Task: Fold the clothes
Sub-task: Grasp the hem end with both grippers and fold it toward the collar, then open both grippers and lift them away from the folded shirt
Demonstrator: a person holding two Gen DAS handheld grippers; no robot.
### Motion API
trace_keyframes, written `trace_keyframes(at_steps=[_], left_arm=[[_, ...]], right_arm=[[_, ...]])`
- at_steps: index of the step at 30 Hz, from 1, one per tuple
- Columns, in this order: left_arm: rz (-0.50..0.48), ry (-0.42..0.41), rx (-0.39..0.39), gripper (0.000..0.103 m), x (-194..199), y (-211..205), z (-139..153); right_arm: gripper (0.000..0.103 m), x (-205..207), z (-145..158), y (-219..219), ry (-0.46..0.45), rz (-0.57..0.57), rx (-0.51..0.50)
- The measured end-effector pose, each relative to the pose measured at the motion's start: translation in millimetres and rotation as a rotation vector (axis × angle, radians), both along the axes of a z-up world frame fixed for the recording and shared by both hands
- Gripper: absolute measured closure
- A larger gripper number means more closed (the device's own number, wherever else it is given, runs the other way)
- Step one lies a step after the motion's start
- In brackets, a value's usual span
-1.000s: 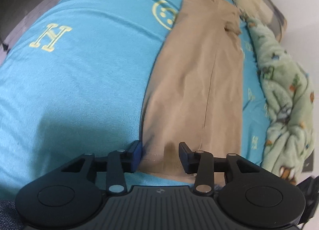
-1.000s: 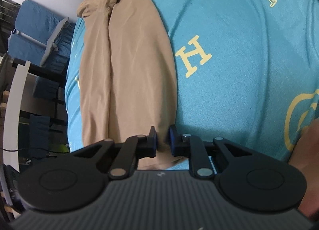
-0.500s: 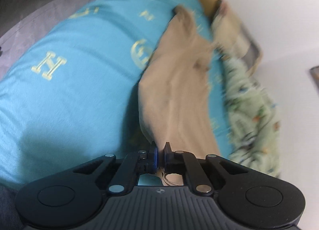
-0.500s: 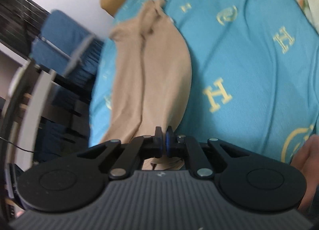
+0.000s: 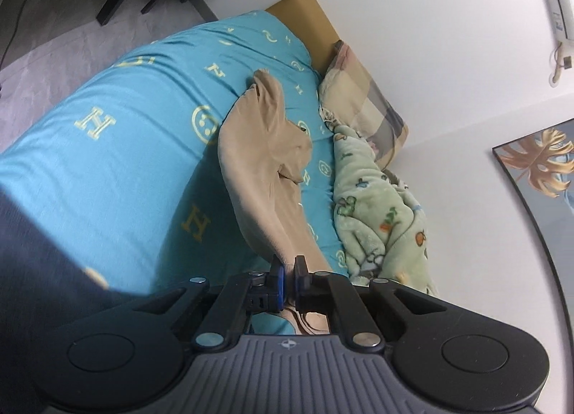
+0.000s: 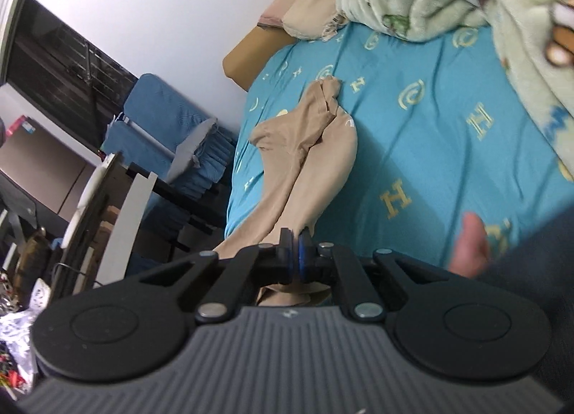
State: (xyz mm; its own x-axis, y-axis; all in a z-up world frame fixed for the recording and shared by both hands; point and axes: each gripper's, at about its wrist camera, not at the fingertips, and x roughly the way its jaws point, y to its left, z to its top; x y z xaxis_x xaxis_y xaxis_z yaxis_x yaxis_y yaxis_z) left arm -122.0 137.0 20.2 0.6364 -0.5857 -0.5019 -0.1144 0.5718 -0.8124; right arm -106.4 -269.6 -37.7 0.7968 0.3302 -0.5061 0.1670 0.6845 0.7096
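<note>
A long tan garment [image 5: 263, 163] lies folded lengthwise on the teal bedsheet [image 5: 107, 170]; it also shows in the right wrist view [image 6: 308, 166]. My left gripper [image 5: 287, 265] is shut on the garment's near edge and holds it lifted off the bed. My right gripper [image 6: 296, 240] is shut on the same near edge, also lifted. The far end of the garment rests bunched on the sheet.
A green patterned blanket [image 5: 380, 213] and a plaid pillow [image 5: 366, 105] lie along the wall side of the bed. A blue folding chair [image 6: 168, 134] and cluttered shelves [image 6: 53, 234] stand beside the bed. A hand [image 6: 470, 245] shows at the right.
Both grippers closed on the garment's near edge and lifted it up and back. The views now show more of the bed and room.
</note>
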Motion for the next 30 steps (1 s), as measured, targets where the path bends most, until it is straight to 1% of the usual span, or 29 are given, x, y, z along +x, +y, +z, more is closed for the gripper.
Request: trace_keyframes(at_steps=[2, 5, 7, 11, 14, 17, 22, 25, 27, 28, 30], left_arm=[[0.009, 0.002, 0.015, 0.098, 0, -4, -3], [0.01, 0.006, 0.041, 0.098, 24, -10, -7], [0.012, 0.009, 0.075, 0.098, 56, -15, -15], [0.034, 0.011, 0.12, 0.098, 121, -23, -26], [0.057, -0.007, 0.171, 0.098, 169, -33, -36], [0.066, -0.078, 0.234, 0.098, 206, -45, -39], [0.062, -0.236, 0.361, 0.098, 256, -63, -46], [0.038, -0.324, 0.477, 0.098, 281, -77, -55], [0.021, -0.36, 0.534, 0.098, 295, -86, -65], [0.012, -0.367, 0.553, 0.098, 303, -89, -71], [-0.004, -0.368, 0.595, 0.098, 318, -97, -85]], right_arm=[[0.097, -4, 3, -2, -0.011, -0.01, 0.001], [0.097, 7, 1, -5, -0.03, -0.032, 0.012], [0.097, 25, -5, -8, -0.019, -0.046, 0.015], [0.097, 77, -14, -13, -0.009, -0.046, -0.035], [0.097, 120, -22, -15, -0.003, -0.045, -0.07], [0.097, 158, -28, -18, -0.013, -0.047, -0.107], [0.097, 207, -43, -20, -0.094, -0.062, -0.186], [0.097, 233, -54, -18, -0.139, -0.064, -0.239], [0.097, 248, -62, -14, -0.17, -0.053, -0.297], [0.097, 256, -66, -13, -0.186, -0.048, -0.326], [0.097, 271, -75, -7, -0.189, -0.041, -0.384]])
